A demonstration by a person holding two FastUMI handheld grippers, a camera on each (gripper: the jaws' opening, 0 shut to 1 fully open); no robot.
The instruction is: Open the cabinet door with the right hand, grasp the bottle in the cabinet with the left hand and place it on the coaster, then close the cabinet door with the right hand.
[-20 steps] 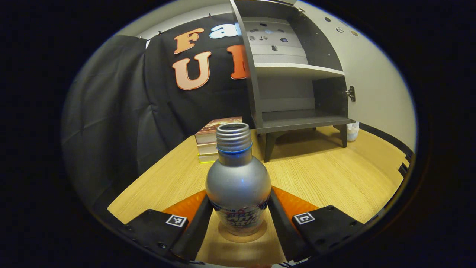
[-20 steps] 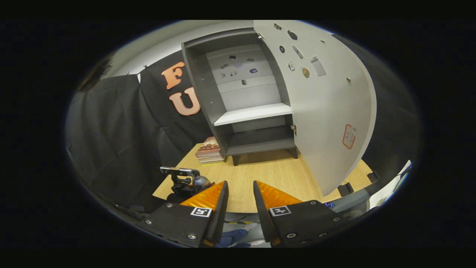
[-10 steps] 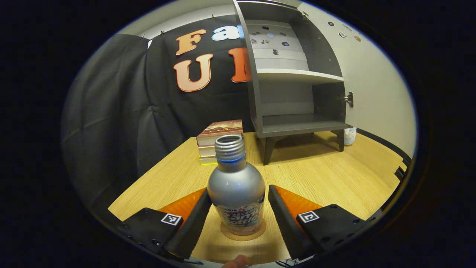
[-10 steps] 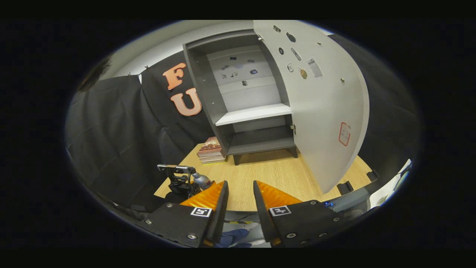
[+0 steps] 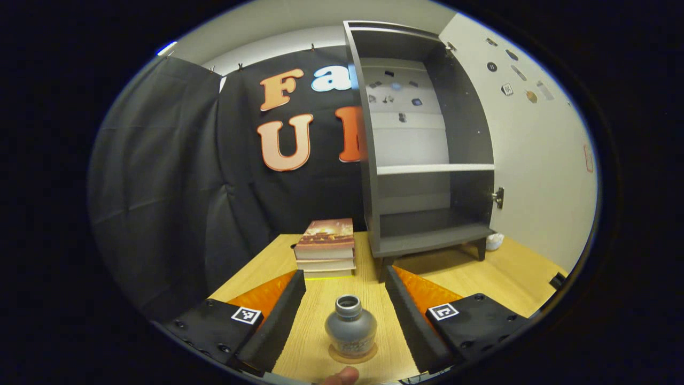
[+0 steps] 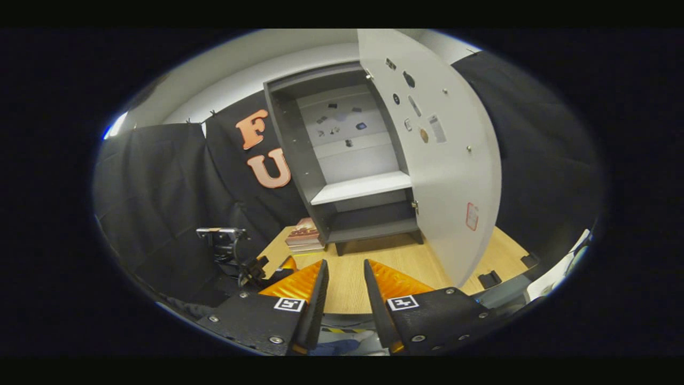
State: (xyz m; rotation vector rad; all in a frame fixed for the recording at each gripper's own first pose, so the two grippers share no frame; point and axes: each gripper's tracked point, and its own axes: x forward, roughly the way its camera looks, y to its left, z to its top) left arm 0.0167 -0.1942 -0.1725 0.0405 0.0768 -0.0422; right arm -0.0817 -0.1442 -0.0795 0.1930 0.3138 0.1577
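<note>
Wooden table (image 5: pixel 497 272), stacked books (image 5: pixel 326 247) beside open cabinet (image 5: pixel 427 160)

Desk (image 5: pixel 320 342): light wood grain, set against black cloth (image 5: pixel 160 176) that hangs in folds behind and to the left. Books (image 5: pixel 326 248): a stack of three, lying flat at the desk's far edge, the top cover brownish, the bottom one edged in yellow. Small white object (image 5: pixel 494 241): on the desk near the right; kind unclear.

Left gripper (image 5: pixel 344 315), right gripper (image 6: pixel 344 297): black bodies, screws, square tags; possibly blue trousers.
</note>
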